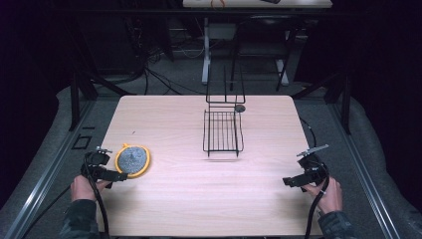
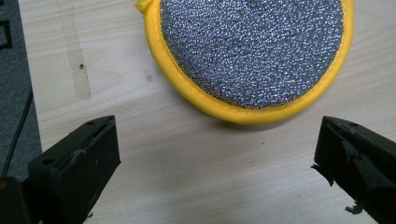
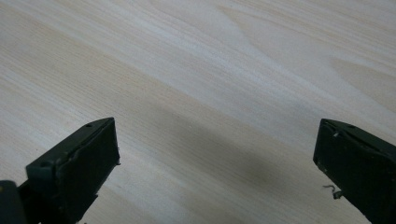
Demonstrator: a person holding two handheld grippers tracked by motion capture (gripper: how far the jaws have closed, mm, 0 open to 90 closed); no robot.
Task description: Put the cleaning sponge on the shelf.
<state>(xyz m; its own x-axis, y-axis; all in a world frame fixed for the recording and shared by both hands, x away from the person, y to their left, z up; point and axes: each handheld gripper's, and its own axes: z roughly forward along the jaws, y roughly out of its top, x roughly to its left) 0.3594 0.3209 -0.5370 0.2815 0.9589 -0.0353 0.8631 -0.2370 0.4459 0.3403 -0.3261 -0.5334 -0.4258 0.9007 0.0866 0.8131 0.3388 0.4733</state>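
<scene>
the round scouring pad (image 1: pixel 133 159), a grey glittery face inside a yellow rim, lies flat near the left edge of the tabletop (image 1: pixel 199 199), well apart from the black wire rack (image 1: pixel 223 132) standing toward the far middle. the left gripper (image 1: pixel 118 176) sits just beside the pad on its near side, fingers (image 2: pixel 79 163) spread wide with nothing between them; the pad lies just ahead of the tips, not yet inside the gap. the right gripper (image 1: pixel 287 182) rests over bare wood near the right edge, its fingers (image 3: pixel 81 161) also spread and empty.

the step in hand looks like closing in on the pad for a pickup. to do it well, the left gripper should slide forward and low so the yellow rim passes between the fingers, one tip on each side of the disc or one above and one below the edge. the pad looks soft and thin, so a bite on the stitched rim rather than the loose mesh face would probably hold better. closing too early risks nudging it away across the smooth wood.

the left gripper view gives the pad's texture, the seam of its rim and the small gap before the fingers. the high view gives the wider layout: the rack, the person's hands and how far apart the two grippers are. the right gripper view adds bare wood grain beneath its fingers.
</scene>
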